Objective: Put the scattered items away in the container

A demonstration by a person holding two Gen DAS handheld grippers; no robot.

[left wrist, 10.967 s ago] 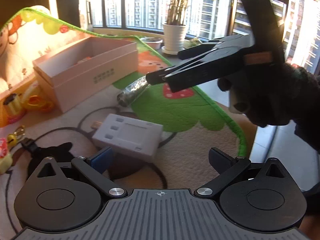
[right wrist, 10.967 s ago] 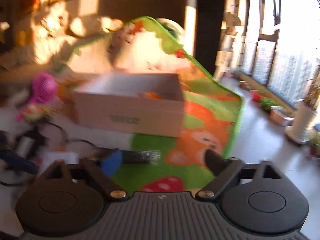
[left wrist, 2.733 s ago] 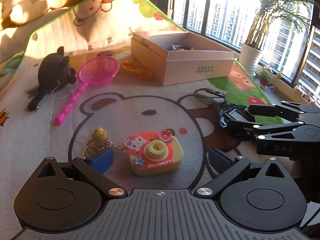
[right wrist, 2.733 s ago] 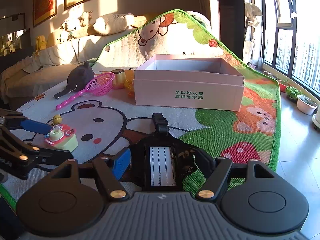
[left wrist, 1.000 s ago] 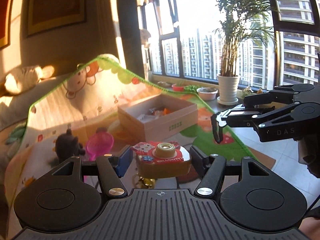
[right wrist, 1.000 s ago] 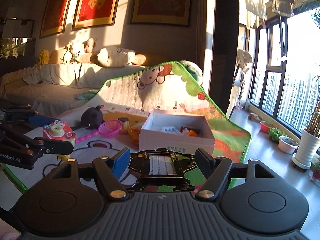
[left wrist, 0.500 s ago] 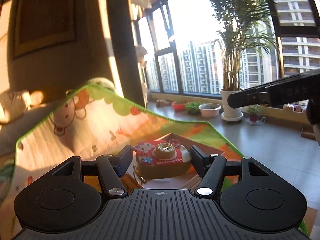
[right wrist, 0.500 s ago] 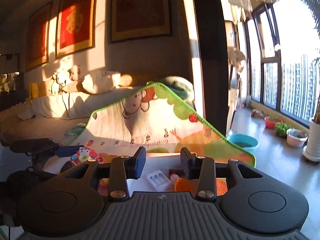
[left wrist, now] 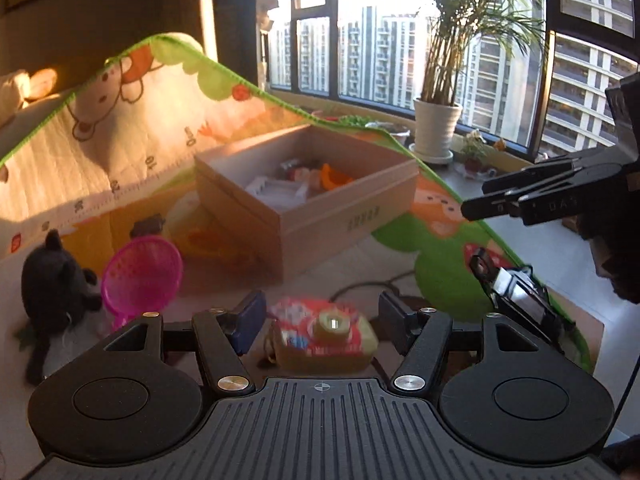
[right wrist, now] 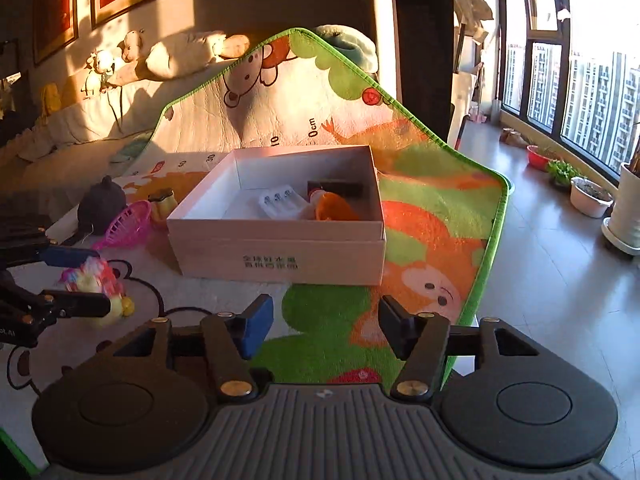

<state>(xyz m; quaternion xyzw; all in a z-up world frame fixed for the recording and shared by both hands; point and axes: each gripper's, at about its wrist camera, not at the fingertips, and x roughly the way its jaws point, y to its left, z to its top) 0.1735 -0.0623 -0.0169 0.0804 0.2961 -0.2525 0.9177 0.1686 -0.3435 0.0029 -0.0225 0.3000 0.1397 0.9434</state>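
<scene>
Presently the left gripper point(left wrist: 320, 316) is carrying the toy camera point(left wrist: 324, 334) between its fingers, low over the play mat point(left wrist: 440, 276) and short of the cardboard box point(left wrist: 344, 220). The toy is showing blurred while the fingers are showing sharp, so the hold is judged possibly loose; the right wrist view is nevertheless showing it clamped between the two fingers. The right gripper point(right wrist: 324, 320) is opening its jaws, and nothing is lying between them. It is facing the box's near wall from outside.

A black device with a white label point(left wrist: 516, 300) is sitting below the right gripper's tips, well apart from the box. Whether it is resting on the mat or is in the air cannot be told.

The box is already holding a white tray point(right wrist: 276, 200) and an orange item point(right wrist: 332, 208). A pink scoop point(left wrist: 140, 276) and a dark plush toy point(left wrist: 52, 288) are lying outside, beside its left side.

Risks noted:
- The toy camera is hanging short of the box rim, so any release from this position is likely to drop it onto the mat.
- A loose hold, combined with a swing toward the box, is likely to let the toy twist or slip out.
- The black device is lying near the mat's edge and is at risk of being left behind or knocked onto the floor.
- Both grippers are working close together, so a collision is possible.
</scene>
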